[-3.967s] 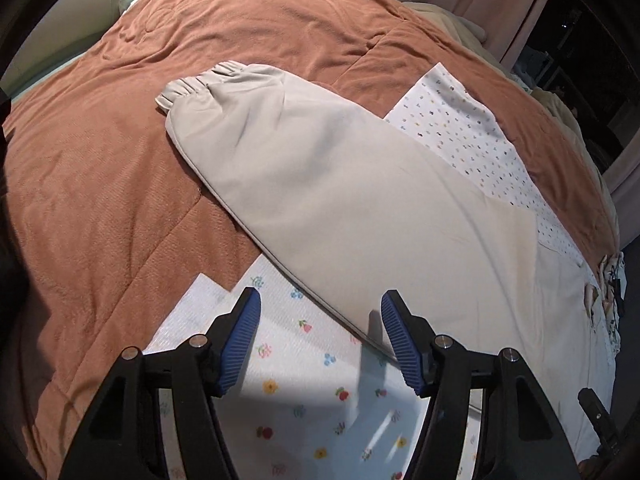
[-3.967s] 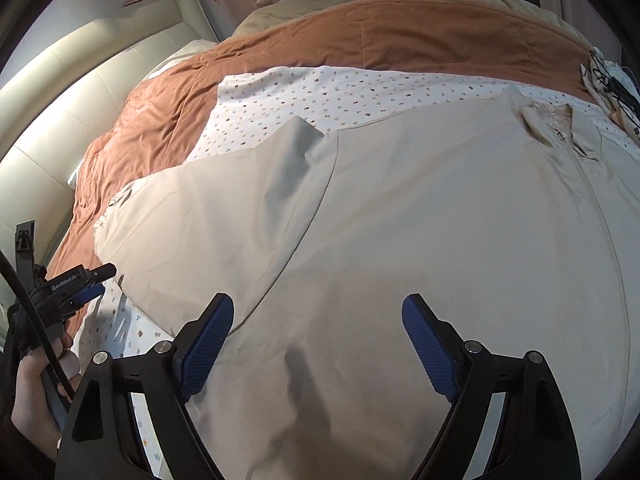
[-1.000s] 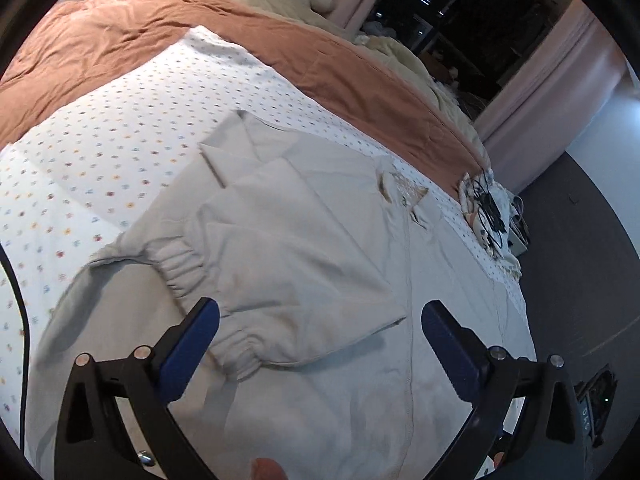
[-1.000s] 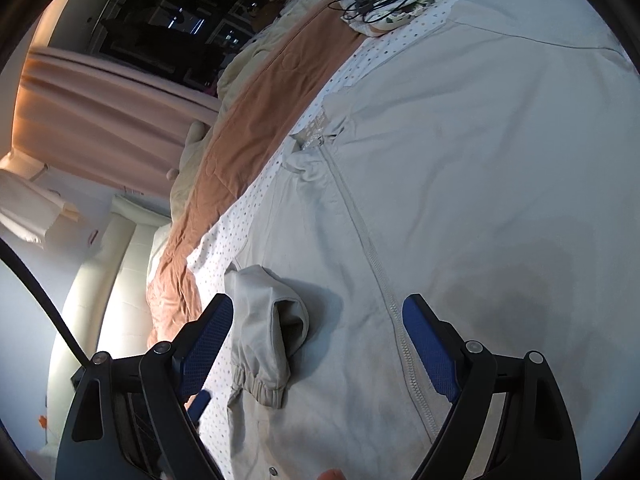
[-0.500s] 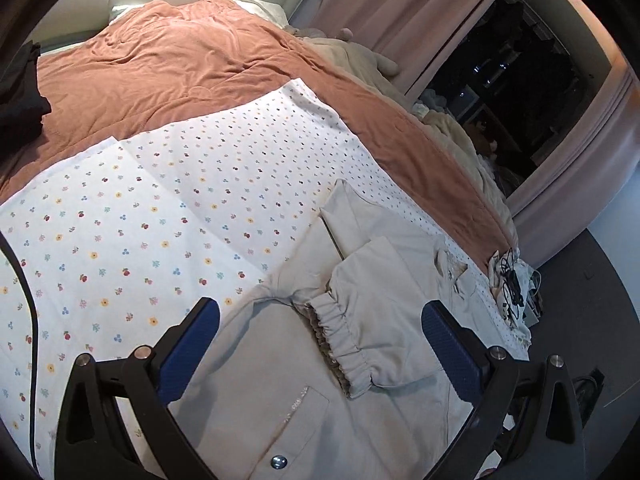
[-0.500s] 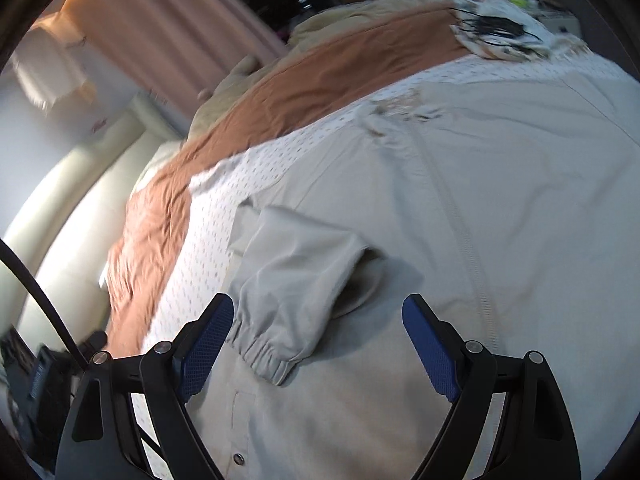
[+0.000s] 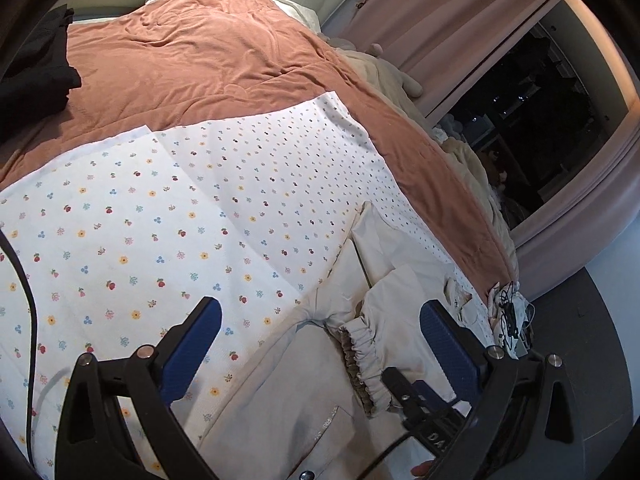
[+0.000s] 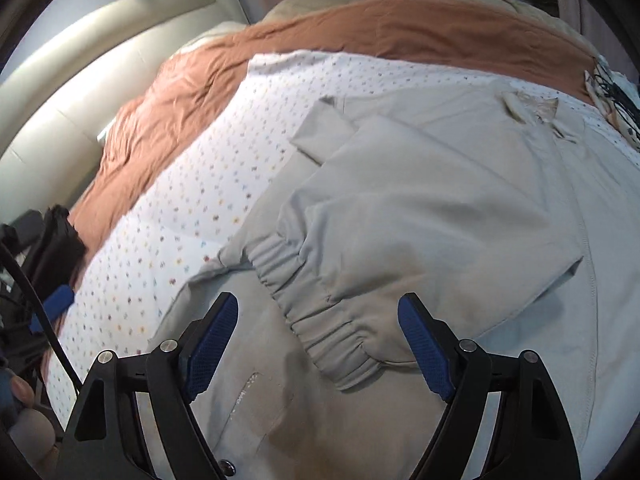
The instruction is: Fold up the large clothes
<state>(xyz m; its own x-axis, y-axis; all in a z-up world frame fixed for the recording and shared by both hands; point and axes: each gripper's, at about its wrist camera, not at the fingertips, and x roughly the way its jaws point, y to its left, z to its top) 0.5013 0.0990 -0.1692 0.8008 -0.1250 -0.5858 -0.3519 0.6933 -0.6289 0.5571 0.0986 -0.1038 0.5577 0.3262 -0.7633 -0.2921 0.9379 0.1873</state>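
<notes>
The beige jacket point(image 8: 460, 208) lies spread flat on the bed, zip front up, on top of a white sheet point(image 7: 168, 232) dotted with little flowers. One sleeve point(image 8: 400, 236) is folded in across the chest, and its gathered cuff point(image 8: 320, 320) rests on the jacket's front, just above a chest pocket with a snap button. The collar point(image 8: 532, 110) sits at the far end, toward the bed's edge where a tangle of black cables point(image 7: 512, 320) lies. The right gripper point(image 8: 318, 344) hangs over the cuff, its jaws wide apart and just now narrowing a touch, blue pads on either side of the cuff in view but clear of the cloth, nothing held. The left gripper point(image 7: 320, 344) hovers over the jacket's side edge where it meets the sheet, jaws spread wide too, holding nothing; the cuff shows between them, further off. Beyond the sheet runs a rust-brown blanket point(image 7: 208, 64), then a cream padded headboard point(image 8: 80, 88) and pink curtains point(image 7: 452, 28) beside a dark window.
</notes>
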